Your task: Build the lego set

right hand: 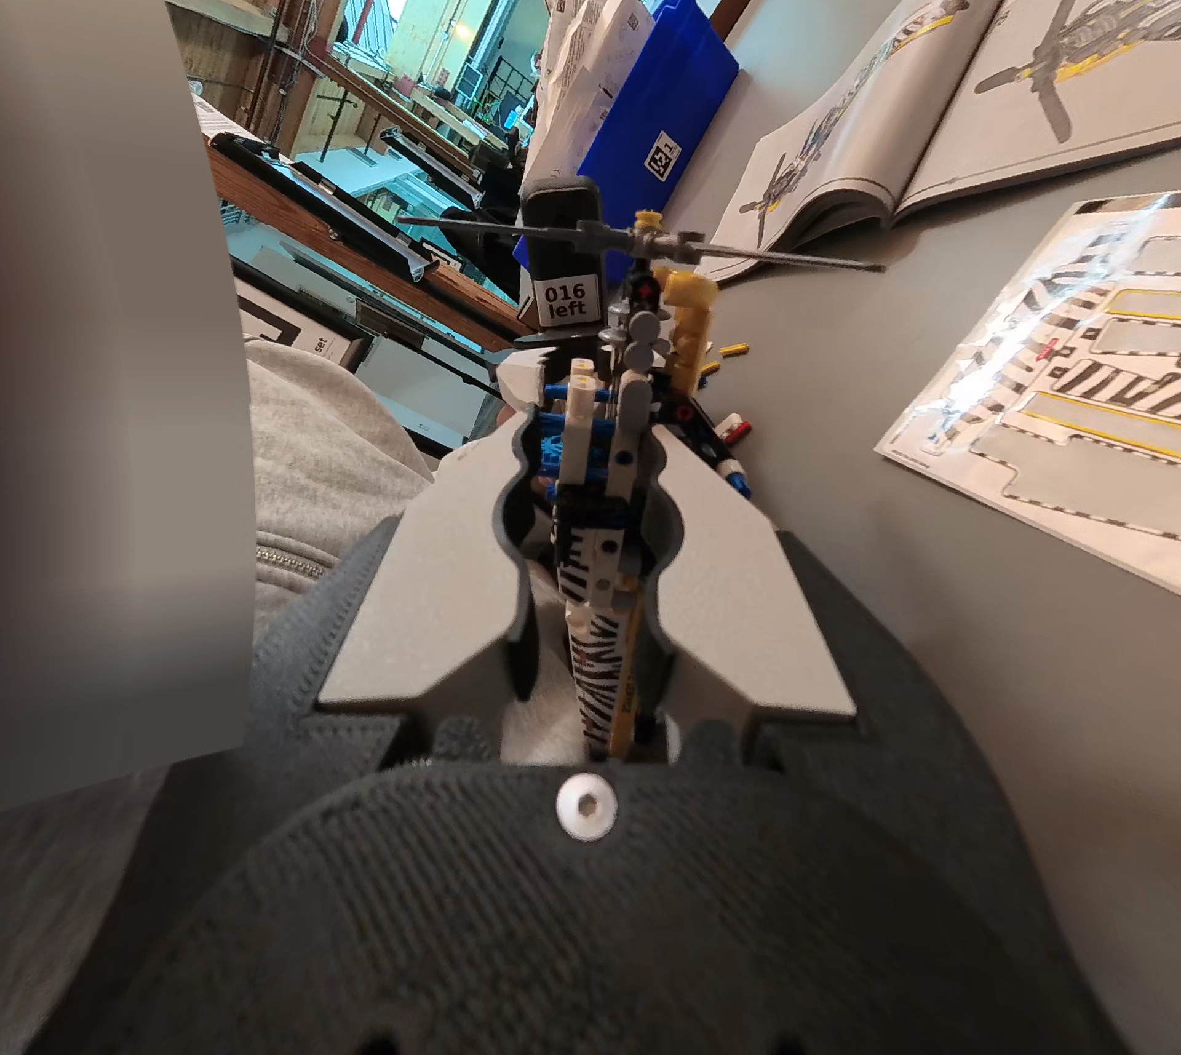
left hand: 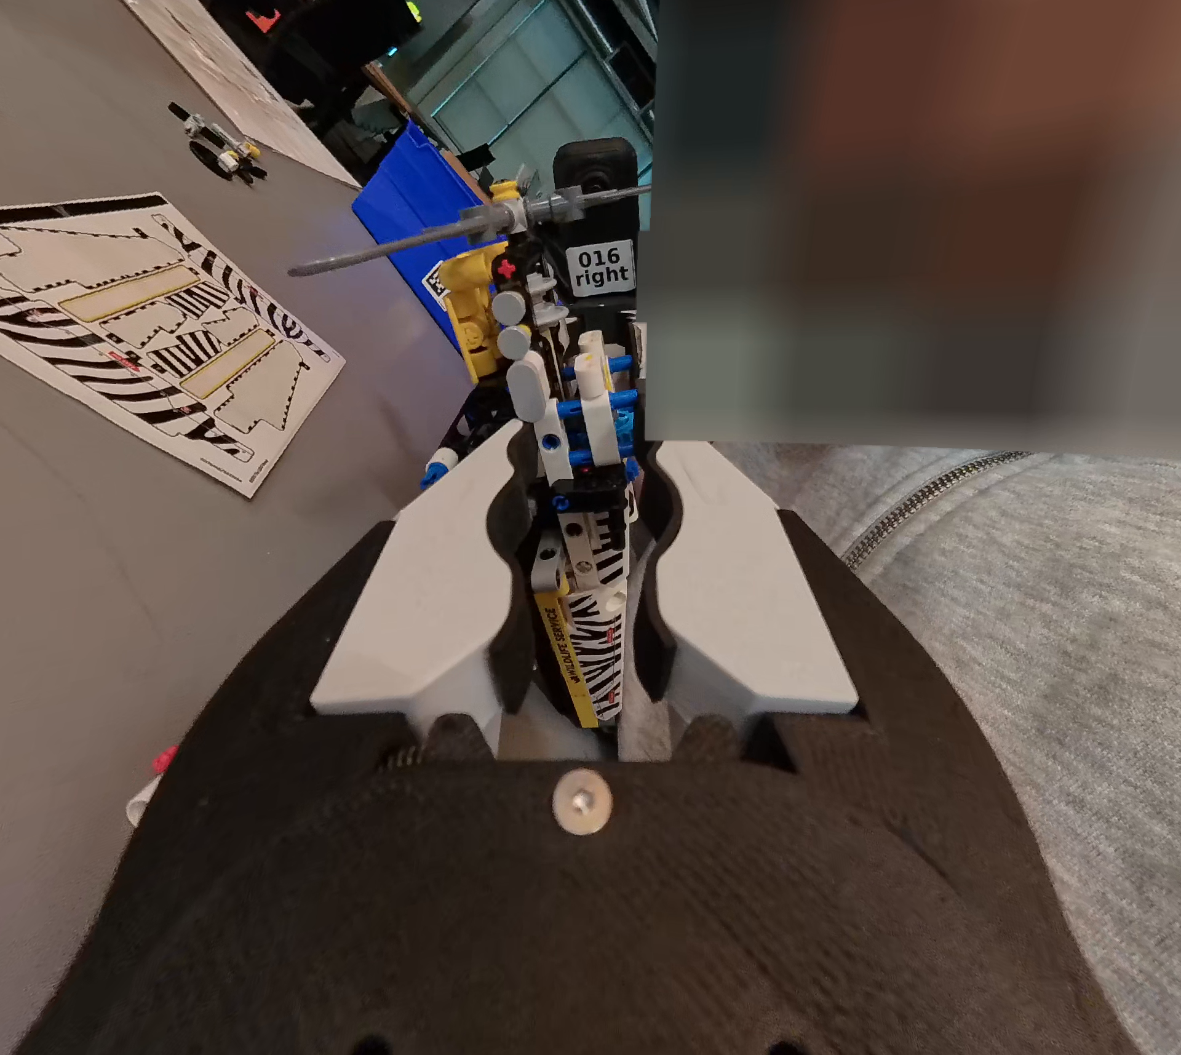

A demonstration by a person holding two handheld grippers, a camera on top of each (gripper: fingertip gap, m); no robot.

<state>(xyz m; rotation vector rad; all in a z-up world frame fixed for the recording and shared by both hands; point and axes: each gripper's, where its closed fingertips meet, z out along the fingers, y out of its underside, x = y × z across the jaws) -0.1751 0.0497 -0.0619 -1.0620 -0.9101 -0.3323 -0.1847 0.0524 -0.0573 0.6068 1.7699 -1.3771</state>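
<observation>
A lego helicopter model with zebra-striped and yellow panels (left hand: 597, 653) is held in the air between both grippers, which face each other. Its grey rotor (left hand: 498, 222) sticks out at the far end. My left gripper (left hand: 585, 455) is shut on one end of the model. The right gripper's black body (left hand: 597, 206) shows just behind the rotor. In the right wrist view my right gripper (right hand: 591, 443) is shut on the other end of the same model (right hand: 601, 673), with the rotor (right hand: 639, 244) and the left gripper's body (right hand: 562, 232) beyond.
A sticker sheet (left hand: 147, 334) (right hand: 1054, 385) lies on the grey table (left hand: 192, 577). An open instruction booklet (right hand: 926, 85) and a blue bin (right hand: 664, 85) sit farther back. A small sub-assembly (left hand: 220, 149) and loose yellow pins (right hand: 732, 350) lie on the table. A person's grey zip top (left hand: 990, 609) is close by. Less than 4 cm separates the two grippers' tips.
</observation>
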